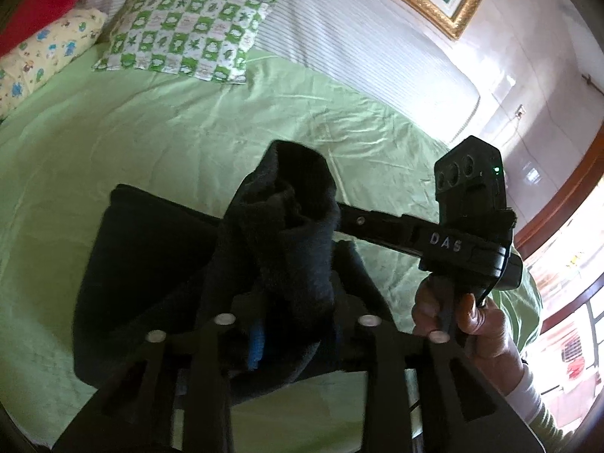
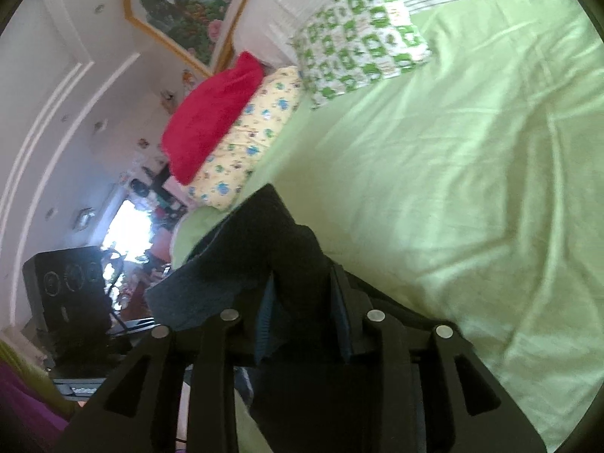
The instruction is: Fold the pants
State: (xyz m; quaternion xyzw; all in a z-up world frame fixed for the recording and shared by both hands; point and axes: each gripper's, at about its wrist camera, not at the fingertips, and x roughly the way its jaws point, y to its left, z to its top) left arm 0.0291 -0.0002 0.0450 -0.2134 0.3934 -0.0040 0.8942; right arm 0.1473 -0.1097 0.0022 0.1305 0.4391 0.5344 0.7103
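Left gripper (image 1: 298, 324): the fingers stand partly apart with a bunched fold of the dark pants (image 1: 158, 264) between them. A blue pad (image 1: 256, 347) shows at the left finger, against the cloth. Whether the pads press the fabric cannot be told; the cloth hides the right pad.

The pants lie on the green bed sheet (image 1: 188, 132), spreading from the left gripper toward 9 o'clock, with a raised roll of fabric standing toward 12 o'clock.

Right gripper (image 2: 302, 321): the fingers (image 2: 341, 317) stand narrowly apart, with a ridge of the pants rising between the two blue-lined pads. The fabric fills the gap and touches both pads; the grip appears closed on the cloth.

View differences:
- The left wrist view alone shows the right gripper from outside, entering from 3 o'clock, with the person's hand (image 1: 468, 321) on its handle and a white sleeve (image 1: 528, 396) below.
- The right wrist view alone shows the left gripper's camera housing (image 2: 68, 283) at 9 o'clock and a lit doorway beyond it.
- Both views show the green patterned pillow (image 1: 185, 34), the yellow pillow (image 2: 245, 139), the red pillow (image 2: 211, 117) and the gold-framed picture (image 1: 434, 0).
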